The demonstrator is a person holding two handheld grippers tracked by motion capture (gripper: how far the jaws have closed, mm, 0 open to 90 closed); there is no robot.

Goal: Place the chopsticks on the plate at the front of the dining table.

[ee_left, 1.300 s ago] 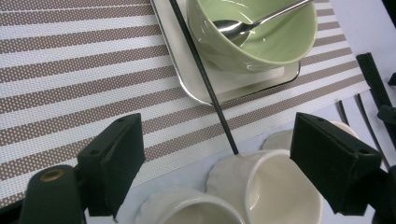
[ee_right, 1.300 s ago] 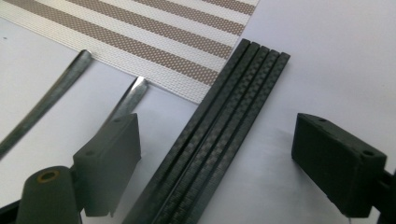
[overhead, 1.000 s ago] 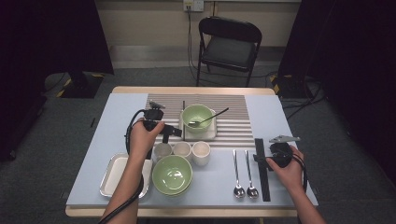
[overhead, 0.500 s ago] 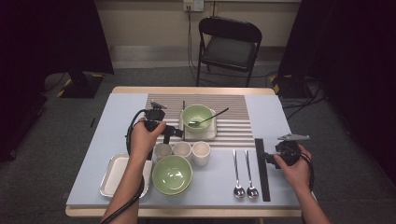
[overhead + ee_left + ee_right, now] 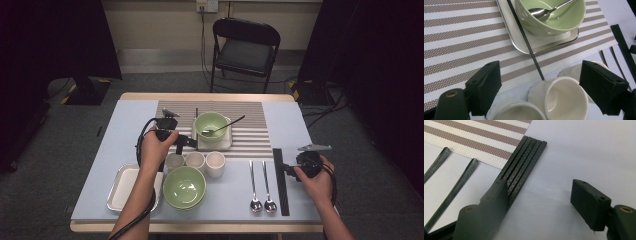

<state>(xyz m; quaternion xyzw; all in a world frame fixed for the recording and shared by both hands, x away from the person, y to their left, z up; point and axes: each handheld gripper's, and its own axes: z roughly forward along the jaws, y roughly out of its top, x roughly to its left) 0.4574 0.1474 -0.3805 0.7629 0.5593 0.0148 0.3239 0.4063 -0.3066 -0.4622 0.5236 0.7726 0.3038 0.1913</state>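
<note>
Worktop (image 5: 125, 120): pale blue top with a wooden edge; a folding chair (image 5: 243, 47) stands beyond its far side.
Striped mat (image 5: 255, 127): brown and white stripes, lying across the far middle of the worktop.
Black sticks (image 5: 281, 182): a flat bundle of slim dark sticks laid side by side on the worktop, right of the two spoons, their far end just beside the mat's near right corner. In the right tool's view the bundle (image 5: 524, 161) runs from the mat's edge down behind the left jaw.
Right tool (image 5: 287, 170): held low at the right edge of the bundle, jaws apart. They have just been closing. The left jaw sits over the sticks, the right jaw over bare worktop; whether the pads press on anything I cannot tell.
Left tool (image 5: 187, 143): held at the mat's near left edge, above the row of cups, jaws wide and holding nothing.
Cups (image 5: 215, 162): three small white cups in a row at the mat's near edge; seen close in the left tool's view (image 5: 564, 100) between the jaws.
Single stick (image 5: 525, 38): one dark stick lying along the small tray, its near end by a cup rim.
Small tray (image 5: 227, 142): on the mat, carrying a green bowl (image 5: 210, 122) with a spoon (image 5: 222, 126) in it.
Large bowl (image 5: 184, 186): green, near the front edge, below the cups.
Metal tray (image 5: 120, 190): left of the large bowl.
Two spoons (image 5: 262, 200): side by side, bowls toward the person.
</note>
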